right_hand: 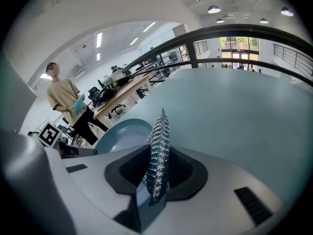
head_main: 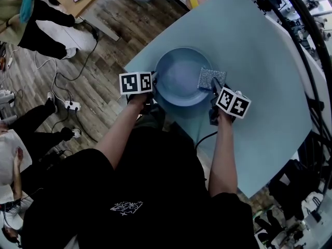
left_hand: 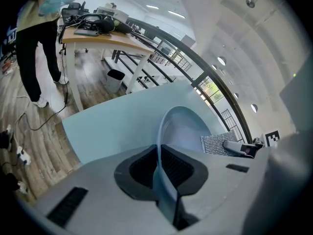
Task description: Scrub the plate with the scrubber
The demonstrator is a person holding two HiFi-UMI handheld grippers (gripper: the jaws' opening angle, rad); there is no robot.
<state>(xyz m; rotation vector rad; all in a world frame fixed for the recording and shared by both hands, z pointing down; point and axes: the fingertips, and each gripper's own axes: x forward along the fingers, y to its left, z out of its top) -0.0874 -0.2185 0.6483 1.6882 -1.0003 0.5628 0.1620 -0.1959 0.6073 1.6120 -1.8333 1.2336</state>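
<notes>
A light blue plate (head_main: 179,75) lies on the pale blue table (head_main: 249,51). My left gripper (head_main: 151,82) is shut on the plate's left rim (left_hand: 160,146), which runs straight between its jaws. My right gripper (head_main: 213,90) is shut on a silvery mesh scrubber (head_main: 211,79), held over the plate's right edge. In the right gripper view the scrubber (right_hand: 157,153) stands edge-on between the jaws, with the plate (right_hand: 122,133) to its left. The scrubber (left_hand: 217,143) and the right gripper (left_hand: 242,148) also show in the left gripper view, past the plate.
The table's near-left edge (head_main: 136,66) borders wooden floor with cables and a power strip (head_main: 71,106). People stand at the left (head_main: 46,27). A wooden desk (left_hand: 107,40) stands beyond the table. A railing (right_hand: 230,33) curves behind it.
</notes>
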